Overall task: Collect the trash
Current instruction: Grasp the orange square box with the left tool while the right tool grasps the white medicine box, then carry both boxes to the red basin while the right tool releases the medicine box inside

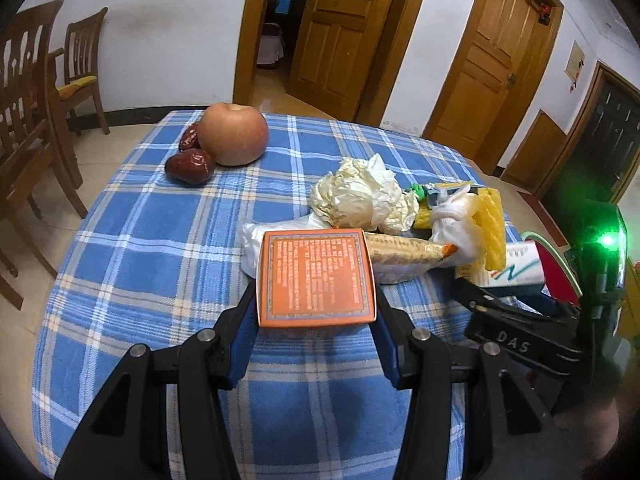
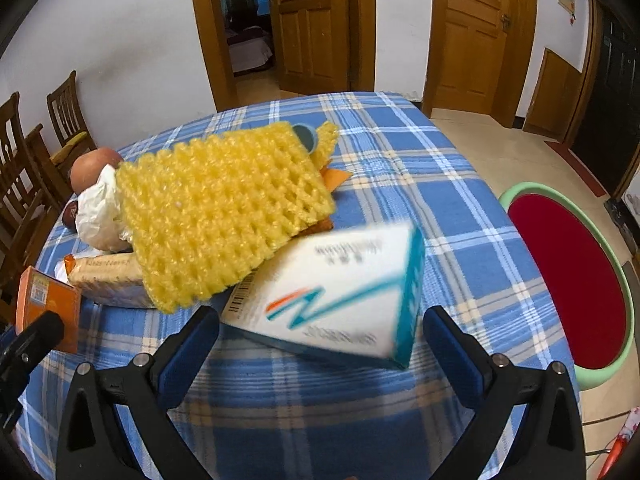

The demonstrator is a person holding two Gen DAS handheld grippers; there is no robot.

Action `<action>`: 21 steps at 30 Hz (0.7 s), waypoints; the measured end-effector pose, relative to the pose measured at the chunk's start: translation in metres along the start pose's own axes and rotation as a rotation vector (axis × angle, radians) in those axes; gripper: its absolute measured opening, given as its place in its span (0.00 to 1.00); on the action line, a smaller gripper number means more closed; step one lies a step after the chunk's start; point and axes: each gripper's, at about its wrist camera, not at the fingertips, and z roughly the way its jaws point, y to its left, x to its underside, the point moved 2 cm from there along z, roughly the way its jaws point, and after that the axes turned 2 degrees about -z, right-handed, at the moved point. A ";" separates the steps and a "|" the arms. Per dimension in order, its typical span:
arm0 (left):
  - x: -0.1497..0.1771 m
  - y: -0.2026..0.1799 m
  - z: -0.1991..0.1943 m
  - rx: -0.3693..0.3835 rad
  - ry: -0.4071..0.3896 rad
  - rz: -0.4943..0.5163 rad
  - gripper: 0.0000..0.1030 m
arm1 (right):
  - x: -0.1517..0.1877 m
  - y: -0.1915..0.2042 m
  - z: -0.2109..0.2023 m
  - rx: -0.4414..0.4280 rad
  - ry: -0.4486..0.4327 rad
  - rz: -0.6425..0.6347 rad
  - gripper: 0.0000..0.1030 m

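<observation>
Your left gripper (image 1: 316,312) pinches the orange box (image 1: 316,278) just above the surface (image 1: 160,280), your right gripper's (image 2: 320,332) fingers stand spread around the blurred white-and-teal box (image 2: 332,292); the trash pile (image 1: 372,208) remains uncollected.

Setting: a home dining room. Indicators: a tabletop (image 1: 160,240) covered with a blue checked cloth, wooden dining chairs (image 1: 36,120) along a white wall, panelled wooden doors (image 1: 340,28), one open to a bedroom, and a tiled floor (image 2: 480,136).
</observation>
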 end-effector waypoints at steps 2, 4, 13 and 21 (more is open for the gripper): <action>0.000 -0.001 0.000 0.003 -0.002 -0.001 0.51 | 0.002 0.005 0.001 0.006 0.009 -0.019 1.00; 0.000 0.000 -0.001 0.004 -0.005 -0.007 0.51 | 0.005 0.011 0.003 -0.004 0.018 -0.035 1.00; 0.001 0.003 -0.003 -0.016 -0.010 -0.022 0.51 | 0.003 0.013 0.010 0.010 0.023 -0.036 0.99; 0.001 -0.001 -0.006 -0.036 -0.011 -0.024 0.51 | 0.001 0.007 0.009 -0.012 0.005 -0.030 0.92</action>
